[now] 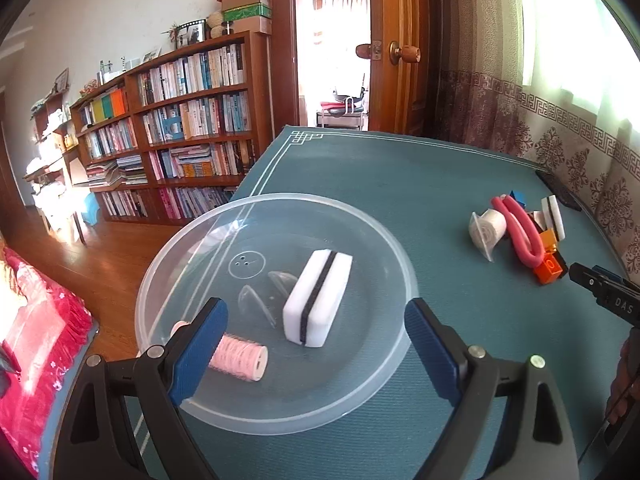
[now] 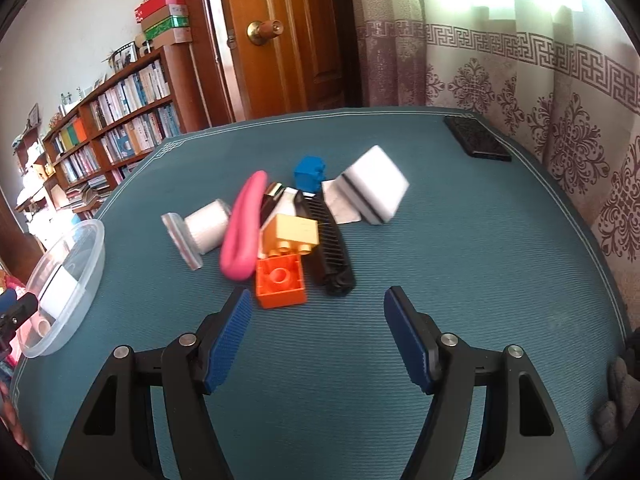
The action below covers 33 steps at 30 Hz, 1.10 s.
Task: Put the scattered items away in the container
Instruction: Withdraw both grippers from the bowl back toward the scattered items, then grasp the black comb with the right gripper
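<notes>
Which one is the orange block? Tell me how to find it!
Look at the green table mat, then the pile of toys in its middle. The orange block sits at the pile's near edge, closest to the right gripper. It is square, bright orange, below the yellow block.

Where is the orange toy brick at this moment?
In the right wrist view the orange toy brick lies on the teal table mat, at the near end of the pile, below the yellow brick.
</notes>
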Each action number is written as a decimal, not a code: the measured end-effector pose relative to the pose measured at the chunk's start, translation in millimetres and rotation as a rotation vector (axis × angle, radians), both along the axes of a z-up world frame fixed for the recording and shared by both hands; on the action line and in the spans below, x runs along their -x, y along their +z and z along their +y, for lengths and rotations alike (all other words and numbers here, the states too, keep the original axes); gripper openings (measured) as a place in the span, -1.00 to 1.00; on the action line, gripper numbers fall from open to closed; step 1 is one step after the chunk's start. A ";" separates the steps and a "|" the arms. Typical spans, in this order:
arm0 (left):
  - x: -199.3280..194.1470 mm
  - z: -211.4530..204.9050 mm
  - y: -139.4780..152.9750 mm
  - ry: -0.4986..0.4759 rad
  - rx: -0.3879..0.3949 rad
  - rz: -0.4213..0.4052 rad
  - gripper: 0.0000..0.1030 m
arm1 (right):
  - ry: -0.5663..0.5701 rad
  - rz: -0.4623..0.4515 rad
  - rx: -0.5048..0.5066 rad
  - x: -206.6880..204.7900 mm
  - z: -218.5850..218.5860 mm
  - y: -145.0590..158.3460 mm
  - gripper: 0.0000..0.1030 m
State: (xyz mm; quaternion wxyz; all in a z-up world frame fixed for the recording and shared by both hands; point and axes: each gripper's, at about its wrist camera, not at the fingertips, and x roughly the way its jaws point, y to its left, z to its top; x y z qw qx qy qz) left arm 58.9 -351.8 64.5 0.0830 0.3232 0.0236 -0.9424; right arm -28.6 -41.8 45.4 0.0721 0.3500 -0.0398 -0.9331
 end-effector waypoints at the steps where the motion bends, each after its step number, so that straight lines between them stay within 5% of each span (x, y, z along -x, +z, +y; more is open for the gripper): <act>1: 2.0 4.6 1.7 -0.009 -0.002 0.003 0.80 | -0.012 -0.001 0.002 1.3 6.8 0.2 0.40; 17: 51.9 94.6 11.2 -0.193 0.053 -0.006 0.80 | 0.076 -0.078 0.022 50.7 18.8 -8.0 0.40; 33: 105.8 116.5 2.8 -0.216 0.004 -0.052 0.80 | 0.098 -0.109 0.066 87.9 12.9 -24.1 0.16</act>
